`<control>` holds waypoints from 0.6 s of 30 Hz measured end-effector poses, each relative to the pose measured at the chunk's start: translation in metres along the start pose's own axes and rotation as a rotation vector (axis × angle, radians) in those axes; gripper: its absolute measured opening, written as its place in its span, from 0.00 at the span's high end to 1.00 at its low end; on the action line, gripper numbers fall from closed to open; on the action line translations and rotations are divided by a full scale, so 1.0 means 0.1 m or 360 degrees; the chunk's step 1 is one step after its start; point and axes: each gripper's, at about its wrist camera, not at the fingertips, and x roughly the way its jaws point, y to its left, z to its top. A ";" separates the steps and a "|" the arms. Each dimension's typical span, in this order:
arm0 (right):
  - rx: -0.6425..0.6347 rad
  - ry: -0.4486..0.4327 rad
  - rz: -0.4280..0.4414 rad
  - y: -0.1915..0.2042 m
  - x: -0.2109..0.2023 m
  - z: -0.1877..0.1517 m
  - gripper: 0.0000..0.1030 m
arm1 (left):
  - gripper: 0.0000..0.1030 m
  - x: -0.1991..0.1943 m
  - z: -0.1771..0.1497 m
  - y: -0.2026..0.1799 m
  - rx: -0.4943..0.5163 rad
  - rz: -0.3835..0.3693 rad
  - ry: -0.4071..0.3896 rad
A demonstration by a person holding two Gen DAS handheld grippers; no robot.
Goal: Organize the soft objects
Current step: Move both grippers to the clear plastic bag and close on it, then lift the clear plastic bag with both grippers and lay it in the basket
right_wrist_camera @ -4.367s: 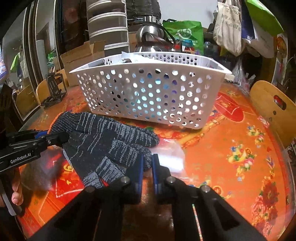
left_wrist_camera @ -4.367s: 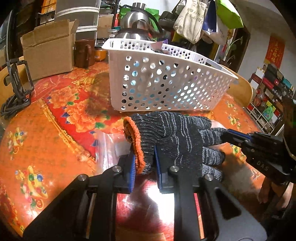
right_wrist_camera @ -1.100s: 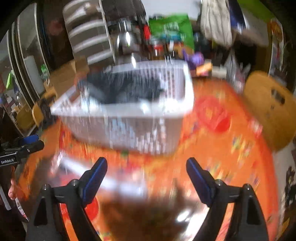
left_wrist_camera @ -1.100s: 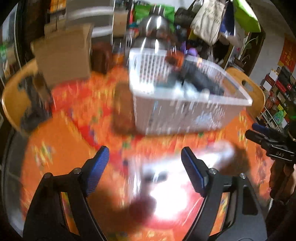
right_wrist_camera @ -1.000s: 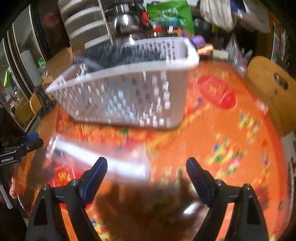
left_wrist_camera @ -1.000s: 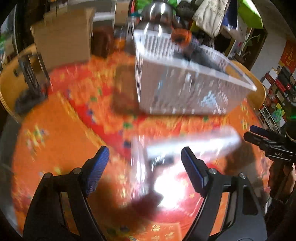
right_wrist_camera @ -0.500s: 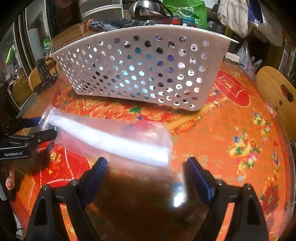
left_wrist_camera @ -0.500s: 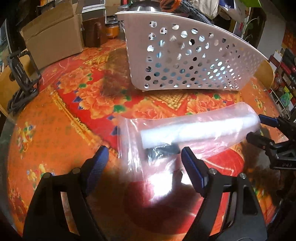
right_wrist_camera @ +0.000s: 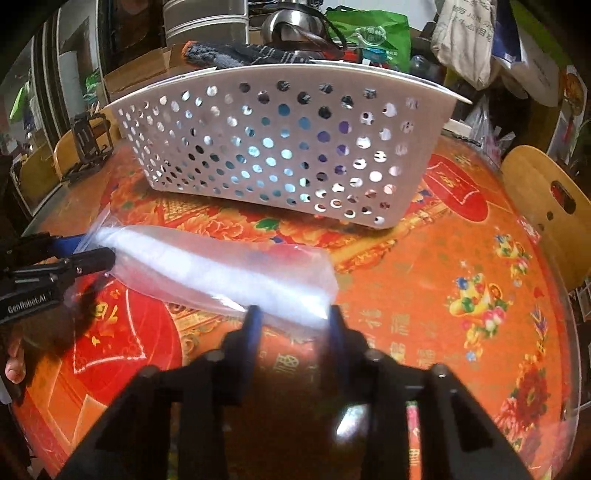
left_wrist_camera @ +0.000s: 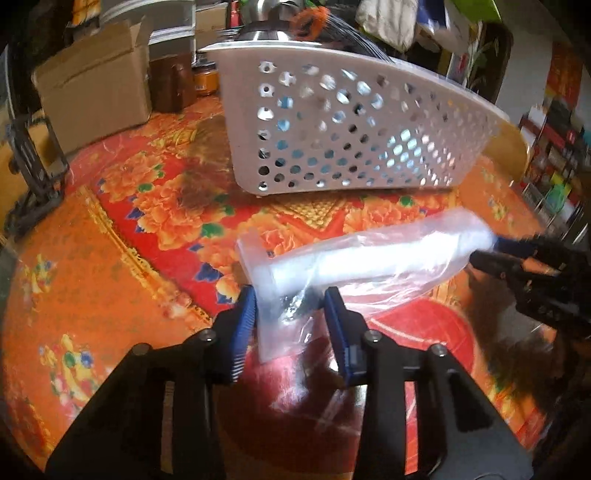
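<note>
A clear plastic bag [left_wrist_camera: 362, 258] with a white roll inside lies on the orange tablecloth in front of a white perforated basket [left_wrist_camera: 351, 133]. It also shows in the right wrist view [right_wrist_camera: 221, 269]. My left gripper [left_wrist_camera: 291, 317] is open, its blue pads on either side of the bag's left end. My right gripper [right_wrist_camera: 293, 321] is open around the bag's other end. A dark knit glove with an orange cuff [right_wrist_camera: 236, 53] lies in the basket [right_wrist_camera: 280, 140], sticking up over its rim.
A cardboard box [left_wrist_camera: 92, 92] and brown jars [left_wrist_camera: 173, 85] stand at the back left. A black stand [left_wrist_camera: 33, 177] sits at the left table edge. A wooden chair back [right_wrist_camera: 543, 206] is at the right. A steel kettle [right_wrist_camera: 291, 22] stands behind the basket.
Both grippers have narrowed from wide open and moved in onto the two ends of the bag. The glove I held 4.4 s ago now lies in the basket.
</note>
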 end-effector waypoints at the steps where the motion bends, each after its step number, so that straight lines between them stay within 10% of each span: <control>1: 0.0012 -0.0004 -0.0002 -0.02 -0.01 0.00 0.81 | 0.72 -0.01 0.00 0.05 -0.0033 -0.0024 -0.0006; 18: 0.0040 -0.0157 0.0067 -0.02 -0.25 -0.06 0.92 | 0.90 -0.26 -0.02 0.08 -0.0040 -0.0083 -0.0184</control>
